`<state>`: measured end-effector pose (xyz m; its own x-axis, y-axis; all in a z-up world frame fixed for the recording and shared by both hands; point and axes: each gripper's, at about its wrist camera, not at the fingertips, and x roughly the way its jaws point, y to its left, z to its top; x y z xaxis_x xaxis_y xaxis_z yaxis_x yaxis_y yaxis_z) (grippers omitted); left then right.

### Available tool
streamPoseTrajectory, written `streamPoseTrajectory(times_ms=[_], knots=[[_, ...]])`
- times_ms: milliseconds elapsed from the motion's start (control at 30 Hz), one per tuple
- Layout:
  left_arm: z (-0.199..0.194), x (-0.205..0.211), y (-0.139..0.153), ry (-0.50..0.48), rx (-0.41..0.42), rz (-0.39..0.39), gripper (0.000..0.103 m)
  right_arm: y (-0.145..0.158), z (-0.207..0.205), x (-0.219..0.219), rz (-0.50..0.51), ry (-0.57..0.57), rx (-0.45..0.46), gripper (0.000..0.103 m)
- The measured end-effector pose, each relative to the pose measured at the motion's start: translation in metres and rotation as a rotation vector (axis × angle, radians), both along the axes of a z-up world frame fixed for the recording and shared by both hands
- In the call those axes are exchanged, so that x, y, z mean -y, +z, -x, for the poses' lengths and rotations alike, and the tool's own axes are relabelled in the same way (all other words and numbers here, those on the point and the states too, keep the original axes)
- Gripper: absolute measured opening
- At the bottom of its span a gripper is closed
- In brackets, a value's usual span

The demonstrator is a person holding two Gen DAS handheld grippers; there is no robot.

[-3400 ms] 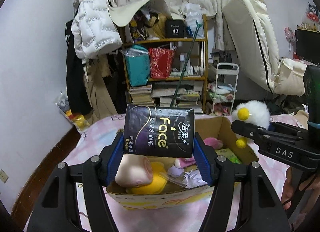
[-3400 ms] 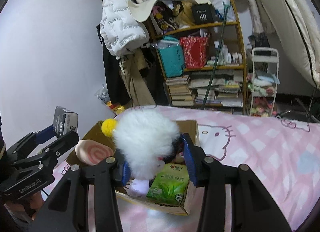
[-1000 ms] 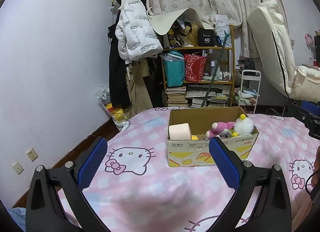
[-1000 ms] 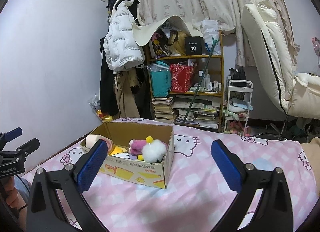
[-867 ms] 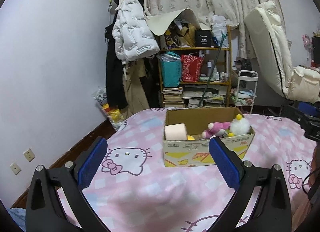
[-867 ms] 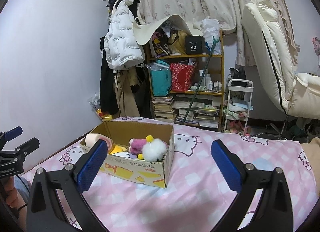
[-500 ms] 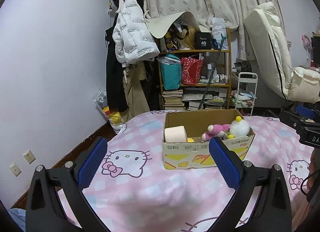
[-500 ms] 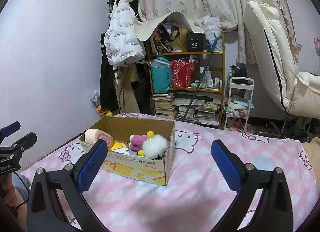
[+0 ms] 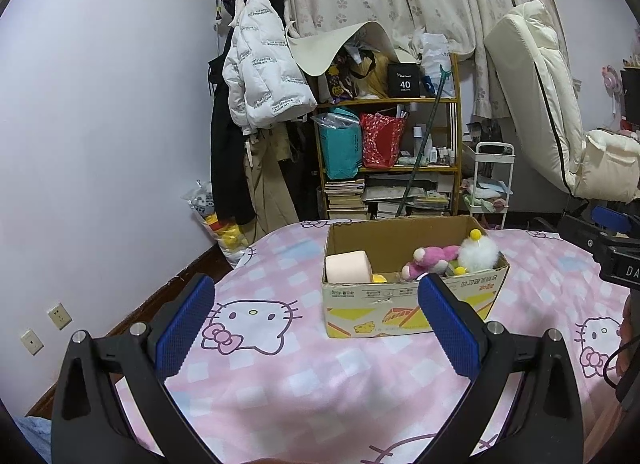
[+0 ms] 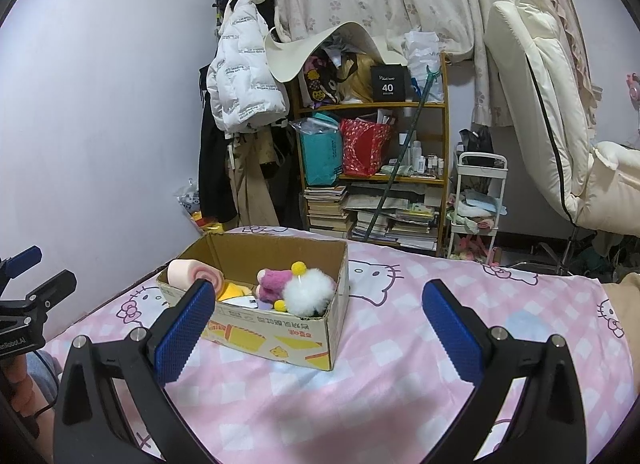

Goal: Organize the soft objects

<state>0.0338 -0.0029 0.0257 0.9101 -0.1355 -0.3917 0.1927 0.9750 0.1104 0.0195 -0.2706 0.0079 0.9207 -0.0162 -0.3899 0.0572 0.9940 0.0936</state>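
A cardboard box (image 9: pixel 400 304) (image 10: pixel 280 338) stands on the pink patterned bed cover (image 9: pixel 280 376) (image 10: pixel 400 364). Inside lie a white fluffy toy (image 9: pixel 478 252) (image 10: pixel 310 294), a pink plush (image 9: pixel 434 255) (image 10: pixel 274 282), a pink roll-cake cushion (image 9: pixel 347 266) (image 10: pixel 192 272) and something yellow (image 9: pixel 378 277) (image 10: pixel 234 290). My left gripper (image 9: pixel 316 320) is open and empty, held back from the box's near side. My right gripper (image 10: pixel 320 318) is also open and empty, back from the box, which sits to its left. Each gripper shows at the edge of the other's view.
A cluttered shelf (image 9: pixel 400 160) (image 10: pixel 376 168) with books and bags stands beyond the bed, a white jacket (image 9: pixel 260 76) (image 10: pixel 244 84) hanging beside it. A small white trolley (image 9: pixel 490 180) and a cream mattress (image 10: pixel 536 96) lean at the right. A wall (image 9: pixel 100 144) runs along the left.
Earlier the left gripper held a dark tissue pack and the right the white fluffy toy over the box. Both are now open and empty, drawn back from the box; the toy lies inside.
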Motion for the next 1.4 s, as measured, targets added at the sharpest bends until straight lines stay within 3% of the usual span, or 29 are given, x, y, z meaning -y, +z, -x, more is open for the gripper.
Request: streamPoseTrajectory(times_ms=[1400], knots=[[-0.0055, -0.001, -0.0043, -0.012, -0.023, -0.001, 0.1, -0.0017, 0.0012, 0.0035, -0.001, -0.003, -0.004, 0.103]])
